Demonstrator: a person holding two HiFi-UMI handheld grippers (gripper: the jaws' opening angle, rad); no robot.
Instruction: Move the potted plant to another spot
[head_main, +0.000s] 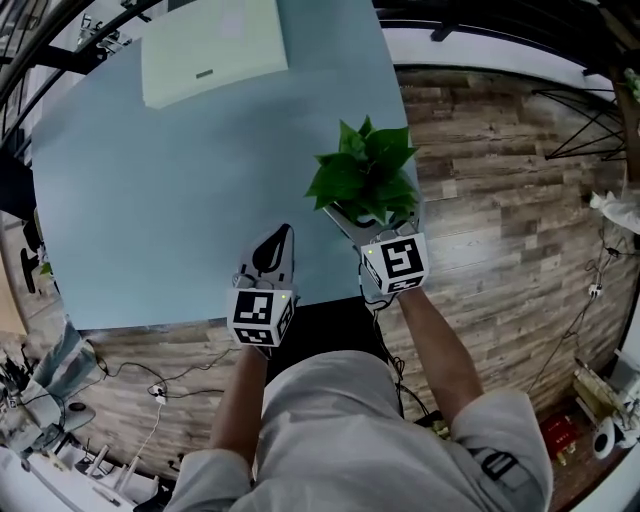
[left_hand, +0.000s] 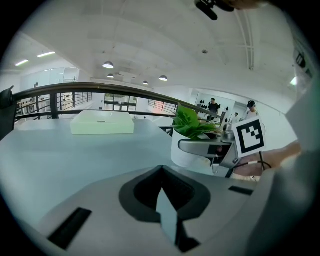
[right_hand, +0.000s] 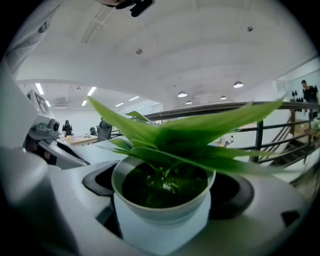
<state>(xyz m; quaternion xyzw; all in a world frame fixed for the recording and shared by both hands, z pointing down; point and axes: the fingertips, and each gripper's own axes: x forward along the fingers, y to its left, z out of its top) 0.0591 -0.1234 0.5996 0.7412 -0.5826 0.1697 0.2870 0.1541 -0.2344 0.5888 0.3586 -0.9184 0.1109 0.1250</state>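
The potted plant (head_main: 365, 180), green leaves in a white pot, stands near the right front corner of the light blue table (head_main: 150, 200). My right gripper (head_main: 372, 222) holds the pot from the near side, one jaw on each flank. In the right gripper view the white pot (right_hand: 160, 220) fills the gap between the jaws of the right gripper (right_hand: 162, 200), with leaves spreading above. Whether the pot rests on the table or hangs just above it, I cannot tell. My left gripper (head_main: 278, 238) lies to the plant's left with its jaws together and nothing in them.
A pale green flat box (head_main: 212, 48) sits at the table's far side. The table's right edge runs just beside the plant, with wooden floor (head_main: 500, 200) beyond. The left gripper view shows the plant (left_hand: 192, 127), the right gripper (left_hand: 200, 146) and a railing (left_hand: 75, 90) behind.
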